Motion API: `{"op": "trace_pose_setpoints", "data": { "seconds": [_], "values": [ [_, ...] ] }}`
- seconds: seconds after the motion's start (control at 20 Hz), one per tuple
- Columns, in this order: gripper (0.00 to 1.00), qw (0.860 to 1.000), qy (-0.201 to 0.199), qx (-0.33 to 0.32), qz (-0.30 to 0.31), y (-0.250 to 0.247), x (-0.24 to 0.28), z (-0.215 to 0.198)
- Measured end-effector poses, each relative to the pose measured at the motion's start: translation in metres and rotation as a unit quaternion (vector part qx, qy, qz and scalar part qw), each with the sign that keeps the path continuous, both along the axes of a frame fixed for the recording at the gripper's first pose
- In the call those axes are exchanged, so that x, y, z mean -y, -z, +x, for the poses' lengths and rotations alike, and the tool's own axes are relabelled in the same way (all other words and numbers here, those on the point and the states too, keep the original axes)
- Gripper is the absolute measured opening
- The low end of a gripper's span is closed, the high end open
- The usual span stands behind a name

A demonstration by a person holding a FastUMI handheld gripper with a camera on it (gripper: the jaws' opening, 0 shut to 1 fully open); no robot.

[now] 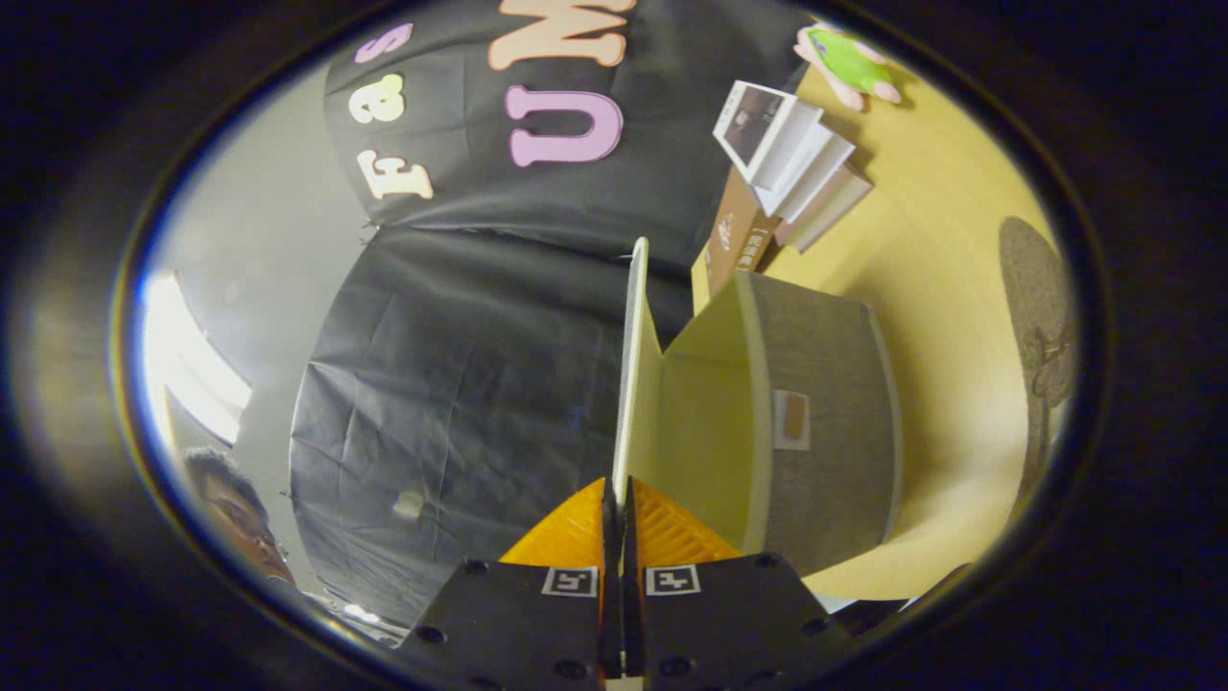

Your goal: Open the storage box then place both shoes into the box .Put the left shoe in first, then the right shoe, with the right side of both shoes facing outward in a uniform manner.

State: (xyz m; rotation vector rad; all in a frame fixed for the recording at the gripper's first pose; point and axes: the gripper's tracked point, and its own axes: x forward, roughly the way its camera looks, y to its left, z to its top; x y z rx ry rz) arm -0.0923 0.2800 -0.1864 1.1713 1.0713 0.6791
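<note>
The view is rolled on its side. The grey storage box (830,422) stands on the yellow table (945,240), its cream inside showing. Its thin lid (633,355) is swung up and runs straight ahead from my fingers. My gripper (622,501) is shut on the lid's free edge, with both fingers pressed flat against it. Beyond the box, by the table's far side, lies a dark grey shape (1041,307) that may be a shoe; it is too blurred to tell which one.
A stack of books (796,163) and a brown carton (739,235) stand behind the box near the booth's black cloth wall. A green and pink toy (846,59) lies further along the table. A person's head (230,509) shows beside the wall.
</note>
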Motion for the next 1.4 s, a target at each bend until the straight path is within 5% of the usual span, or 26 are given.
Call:
{"op": "trace_pose_setpoints", "data": {
  "seconds": [0.35,0.95,1.3,1.4],
  "values": [
    [0.05,0.998,-0.039,0.046,0.010,-0.050,-0.075,0.003],
    [0.05,0.987,-0.108,0.116,-0.021,-0.048,-0.212,-0.019],
    [0.98,0.965,-0.101,0.219,-0.102,-0.039,-0.228,-0.009],
    [0.98,0.960,-0.091,0.233,-0.128,-0.034,-0.209,0.000]
  ]
}}
